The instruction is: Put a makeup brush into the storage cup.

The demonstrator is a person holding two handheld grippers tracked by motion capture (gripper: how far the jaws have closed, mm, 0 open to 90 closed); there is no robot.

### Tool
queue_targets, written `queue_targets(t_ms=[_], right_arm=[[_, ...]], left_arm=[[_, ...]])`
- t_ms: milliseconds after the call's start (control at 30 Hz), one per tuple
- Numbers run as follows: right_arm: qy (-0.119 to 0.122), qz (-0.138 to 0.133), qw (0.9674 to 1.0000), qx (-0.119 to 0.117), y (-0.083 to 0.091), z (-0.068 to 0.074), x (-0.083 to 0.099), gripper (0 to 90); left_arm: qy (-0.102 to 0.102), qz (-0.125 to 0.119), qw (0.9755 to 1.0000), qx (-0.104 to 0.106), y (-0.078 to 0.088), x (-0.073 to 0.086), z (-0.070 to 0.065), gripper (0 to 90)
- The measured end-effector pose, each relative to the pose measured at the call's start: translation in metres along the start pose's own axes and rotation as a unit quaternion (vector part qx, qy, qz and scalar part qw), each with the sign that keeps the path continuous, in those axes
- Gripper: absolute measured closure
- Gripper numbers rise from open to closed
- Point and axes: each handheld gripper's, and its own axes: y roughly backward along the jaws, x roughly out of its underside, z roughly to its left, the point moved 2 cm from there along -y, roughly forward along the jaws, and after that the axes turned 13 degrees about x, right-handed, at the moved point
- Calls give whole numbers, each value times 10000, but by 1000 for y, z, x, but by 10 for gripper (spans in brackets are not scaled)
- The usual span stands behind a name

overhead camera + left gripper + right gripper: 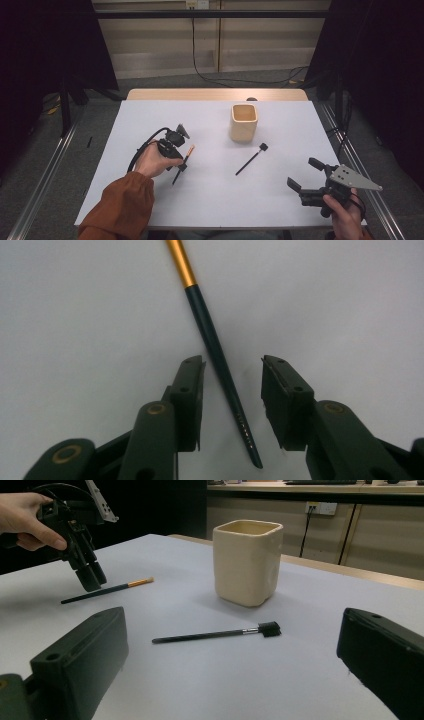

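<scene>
White counter (215, 195), cream square cup (244, 122) standing far from both fingers, thin black brush (251, 158) lying flat between them, gold-banded dark brush (215, 347) lying between the left fingers (187, 390)

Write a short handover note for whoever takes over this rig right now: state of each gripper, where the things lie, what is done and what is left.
Left gripper: open, jaws straddling the gold-banded brush, which lies flat on the table, not yet gripped.
Right gripper: open, empty, held at the near right edge.
Cream cup: upright mid-table, nothing visible inside.
Black spoolie brush: flat on the table, just in front of the cup.
Done: nothing in the cup. Left, probably: close on the gold-banded brush, then handle both brushes.
</scene>
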Motion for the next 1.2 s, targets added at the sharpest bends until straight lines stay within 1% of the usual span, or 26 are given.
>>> queue_targets(t_ms=[33,67,133,200,233,333,433,467,533,600,633,733,767,800,867,933,967,1200], right_arm=[[5,0,10000,4,0,0,0,0],[3,0,10000,1,0,0,0,0],[5,3,10000,8,0,0,0,0],[6,7,10000,6,0,0,0,0],[15,12,10000,5,0,0,0,0],[15,11,10000,0,0,0,0,0],[15,3,10000,4,0,0,0,0],[10,2,10000,4,0,0,0,0],[14,11,10000,0,0,0,0,0],[26,2,10000,-8,0,0,0,0],[29,2,10000,-8,0,1,0,0],[22,-1,10000,-8,0,1,0,0],[24,1,10000,-9,0,0,0,0],[27,9,10000,-10,-1,1,0,0],[32,11,10000,-20,-1,1,0,0],[34,2,10000,-17,0,1,0,0],[32,4,10000,-13,-1,1,0,0],[36,5,10000,-17,0,1,0,0]], left_arm=[[27,16,10000,33,-2,0,1,654],[20,51,10000,17,-3,1,1,658],[34,33,10000,39,-4,1,1,677],[19,77,9999,71,-6,1,0,688],[21,113,9999,40,-8,1,-1,700],[35,158,9998,65,-10,1,0,716],[59,157,9999,39,-11,0,-1,716],[96,148,9998,25,-11,0,-2,716],[90,168,9998,-9,-11,0,-1,728],[139,173,9997,-67,-11,0,-1,736],[186,139,9997,-83,-12,0,-1,749],[254,135,9995,-114,-12,0,0,774],[283,139,9994,-128,-12,0,1,792],[318,141,9993,-124,-12,0,3,832],[363,140,9992,-108,-12,0,3,832],[377,152,9991,-154,-13,-1,2,833],[353,163,9990,-214,-13,-1,1,833],[370,150,9990,-205,-13,0,1,841]])
